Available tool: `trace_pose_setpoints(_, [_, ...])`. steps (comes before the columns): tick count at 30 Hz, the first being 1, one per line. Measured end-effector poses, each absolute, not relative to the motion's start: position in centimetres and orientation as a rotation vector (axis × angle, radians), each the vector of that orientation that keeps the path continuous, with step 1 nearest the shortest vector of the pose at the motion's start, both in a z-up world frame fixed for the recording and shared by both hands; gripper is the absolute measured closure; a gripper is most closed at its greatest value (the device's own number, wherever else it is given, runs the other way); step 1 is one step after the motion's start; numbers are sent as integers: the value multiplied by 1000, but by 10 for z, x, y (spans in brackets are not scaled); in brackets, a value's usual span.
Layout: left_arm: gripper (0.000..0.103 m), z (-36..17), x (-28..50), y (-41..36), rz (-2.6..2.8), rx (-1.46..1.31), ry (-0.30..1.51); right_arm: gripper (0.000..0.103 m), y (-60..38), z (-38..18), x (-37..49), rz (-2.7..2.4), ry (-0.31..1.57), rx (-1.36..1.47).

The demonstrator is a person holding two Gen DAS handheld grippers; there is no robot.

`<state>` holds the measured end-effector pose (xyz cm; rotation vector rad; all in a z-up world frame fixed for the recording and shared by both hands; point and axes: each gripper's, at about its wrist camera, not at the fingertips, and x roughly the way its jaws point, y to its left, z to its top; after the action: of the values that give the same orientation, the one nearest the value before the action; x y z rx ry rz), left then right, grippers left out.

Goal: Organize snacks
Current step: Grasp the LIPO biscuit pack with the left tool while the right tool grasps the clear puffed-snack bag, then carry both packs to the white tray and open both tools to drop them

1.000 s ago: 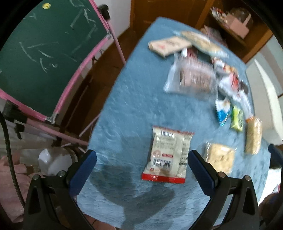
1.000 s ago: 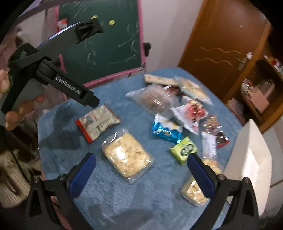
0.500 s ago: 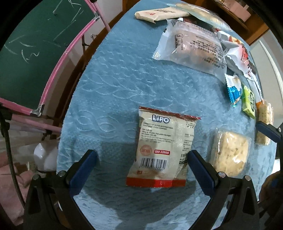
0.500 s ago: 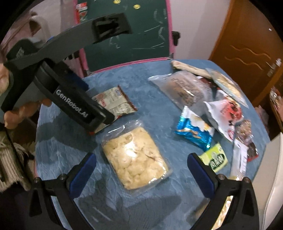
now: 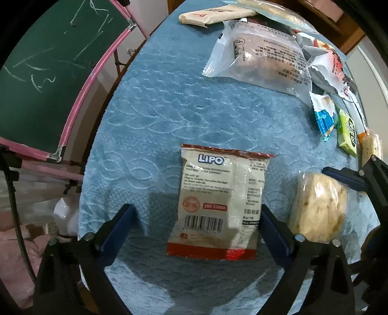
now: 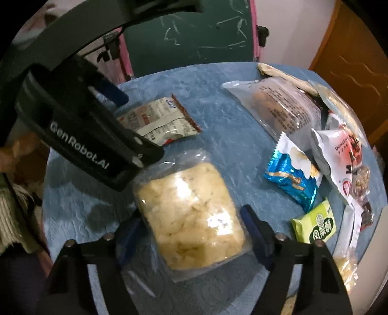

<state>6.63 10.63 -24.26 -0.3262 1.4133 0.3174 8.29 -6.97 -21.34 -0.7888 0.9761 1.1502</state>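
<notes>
A white LiPO packet [image 5: 218, 201] with red ends lies flat on the blue cloth [image 5: 169, 109]. My left gripper [image 5: 196, 227] points down over its near half and its jaws are closing. The right pad touches the packet's edge and the left pad stands clear of it. Beside it lies a clear bag of pale crackers [image 6: 191, 218]. My right gripper [image 6: 192, 227] straddles that bag and its jaws are closing, with the pads at the loose film on both sides and the crackers not squeezed. The left gripper's black body [image 6: 84, 140] hides part of the LiPO packet [image 6: 160, 121].
Several more snacks lie at the far right: a clear pastry bag [image 5: 262, 60], a beige bar [image 5: 213, 17], a blue packet [image 6: 293, 174], a green packet [image 6: 315, 223] and a white-and-red packet [image 6: 339, 150]. A pink-framed chalkboard [image 5: 48, 60] stands off the table's left edge.
Both grippers have come down onto their packets, which now fill more of each view. Both pairs of jaws have narrowed, the right pair more than the left.
</notes>
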Motion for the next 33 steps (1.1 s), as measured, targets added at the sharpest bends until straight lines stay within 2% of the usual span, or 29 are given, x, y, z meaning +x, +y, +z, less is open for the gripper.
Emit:
trace_pose_setpoints(1, [16,-241,67,104,319,-318,1408,32,-70,-213,85,1152,992,-774])
trace_pose_setpoints(3, [38,-234,67,97,314,-306,1394,36,-72,-211,89,1132,1002,-759])
trace_pose_setpoints(9, [52,-224,66,82,301,-283,1377,37,-84,-201,90,1047,1007,-688])
trace_pose_setpoints(18, [55,-167,60,50,255,-213,1267,38,-115,-155,63,960,933,-501])
trace_pose_setpoints(26, [55,-61,71,-5,144,-56,1041,38,-166,-93,64,714,865,-338])
trace_pose_setpoints(33, [55,11,101,-55,57,39,881,38,-227,-41,103,438,851,-183])
